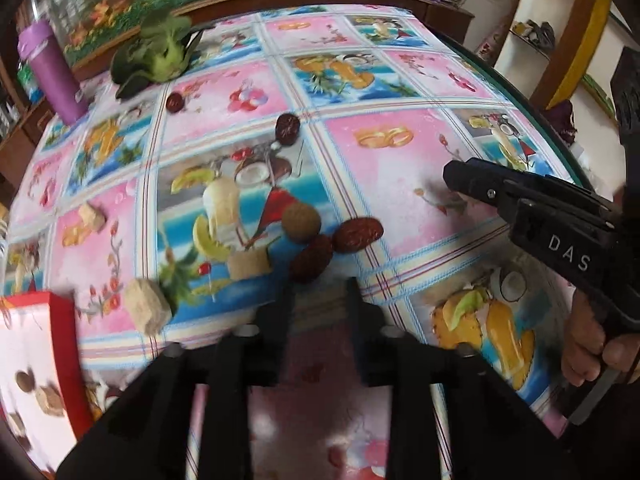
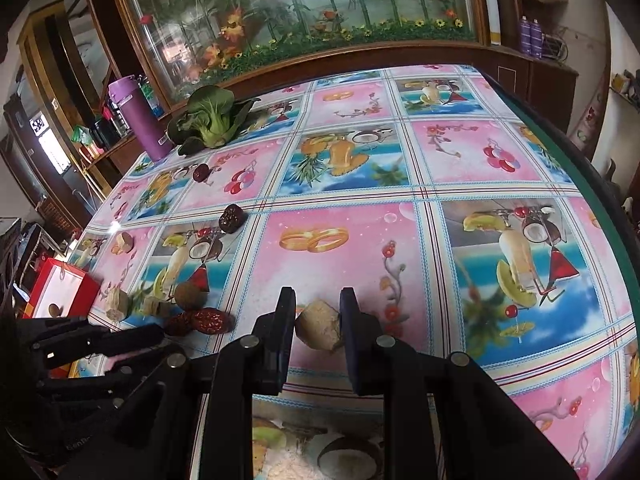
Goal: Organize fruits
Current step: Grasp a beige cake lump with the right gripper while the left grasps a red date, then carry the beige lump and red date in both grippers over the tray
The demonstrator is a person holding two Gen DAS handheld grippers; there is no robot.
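Note:
Two red dates (image 1: pixel 358 234) (image 1: pixel 312 258) and a round brown longan (image 1: pixel 301 218) lie just ahead of my left gripper (image 1: pixel 320 294), which is open with nothing between its fingers. Beige cubes (image 1: pixel 250 264) (image 1: pixel 148 306) rest to their left. Two more dates (image 1: pixel 288 129) (image 1: pixel 175 103) lie farther back. In the right wrist view my right gripper (image 2: pixel 318 308) is shut on a beige chunk (image 2: pixel 320 330) over the pink tablecloth. My left gripper (image 2: pixel 168 346) shows at the lower left, beside the dates (image 2: pixel 210 320). In the left wrist view, the right gripper (image 1: pixel 452 178) hovers at the right, its chunk hidden.
A red-edged box (image 1: pixel 64 360) with several pieces inside stands at the table's near left. A bok choy (image 2: pixel 208 118) and a purple bottle (image 2: pixel 140 120) stand at the far left, by a wooden cabinet. The table's green edge (image 2: pixel 576 168) curves along the right.

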